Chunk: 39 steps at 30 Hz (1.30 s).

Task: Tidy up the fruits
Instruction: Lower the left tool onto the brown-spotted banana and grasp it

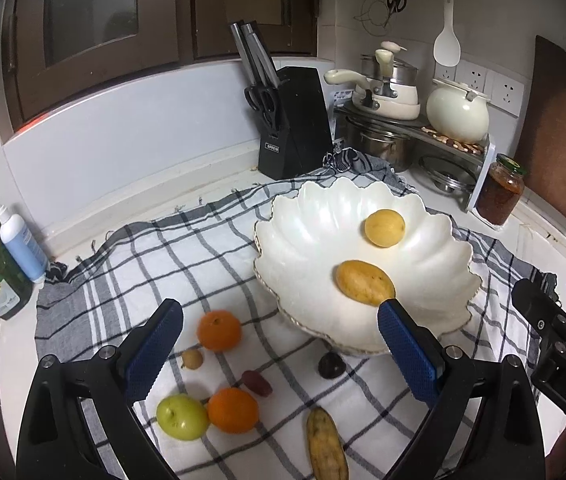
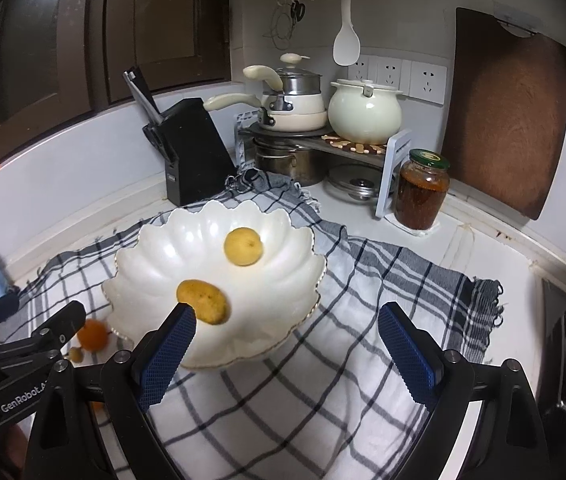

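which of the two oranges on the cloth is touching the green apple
The orange nearer the camera; it presses against the green apple. The other orange sits alone, farther back on the cloth.

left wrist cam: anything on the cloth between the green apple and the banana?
Yes: an orange sits between the green apple and the banana, touching the apple. Shown in the left wrist view.

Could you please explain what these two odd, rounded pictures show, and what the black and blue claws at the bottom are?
Each picture comes from a wide-angle camera on a hand-held gripper, looking along its two blue-padded fingers. One shows the left gripper, the other the right gripper; both are open and hold nothing. On the checked cloth stands a white bowl with two yellow fruits inside. In front of it, on the cloth, lie two oranges, a green apple, a banana and some small fruits. A knife block, pots and a jar stand behind.
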Available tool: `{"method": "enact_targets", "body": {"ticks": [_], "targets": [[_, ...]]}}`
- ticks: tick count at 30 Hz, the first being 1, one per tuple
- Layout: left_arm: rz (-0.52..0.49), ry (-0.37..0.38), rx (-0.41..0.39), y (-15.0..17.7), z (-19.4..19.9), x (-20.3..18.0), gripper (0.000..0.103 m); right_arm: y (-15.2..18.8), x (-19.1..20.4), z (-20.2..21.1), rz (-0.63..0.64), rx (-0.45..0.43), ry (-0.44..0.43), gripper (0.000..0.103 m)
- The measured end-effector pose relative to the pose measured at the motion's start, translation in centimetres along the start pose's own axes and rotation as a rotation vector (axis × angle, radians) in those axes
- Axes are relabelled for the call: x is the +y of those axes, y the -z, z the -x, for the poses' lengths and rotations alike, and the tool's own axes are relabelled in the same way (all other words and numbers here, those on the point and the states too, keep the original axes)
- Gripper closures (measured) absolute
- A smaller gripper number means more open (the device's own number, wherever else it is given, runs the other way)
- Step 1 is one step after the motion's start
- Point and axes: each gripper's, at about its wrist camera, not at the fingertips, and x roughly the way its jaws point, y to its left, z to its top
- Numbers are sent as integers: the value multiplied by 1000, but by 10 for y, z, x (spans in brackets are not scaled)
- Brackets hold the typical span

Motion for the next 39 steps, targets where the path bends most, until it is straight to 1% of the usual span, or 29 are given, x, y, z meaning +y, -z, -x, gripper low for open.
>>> {"method": "enact_targets", "body": {"ticks": [6, 12, 22, 32, 35, 37, 38, 39], "targets": [[-4, -3, 6, 15, 7, -1, 3, 15, -2, 9, -3, 2, -11, 10], [-12, -6, 20, 33, 7, -4, 4, 31, -3, 14, 1, 0, -2, 10], [-23, -20, 36, 64, -2, -12, 6, 59, -14, 5, -15, 45, -1, 10], [-27, -20, 80, 95, -21, -17, 22, 89, -21, -10, -23, 97, -10, 10], [-20, -19, 90, 103, -25, -17, 25, 97, -21, -15, -25, 114, -17, 10], [-16, -18, 96, 108, -29, -17, 30, 101, -21, -18, -24, 122, -20, 10], [-12, -17, 97, 110, -30, -17, 33, 103, -21, -20, -23, 127, -21, 10], [-7, -15, 97, 112, -31, -17, 34, 105, -21, -21, -23, 130, -22, 10]]}}
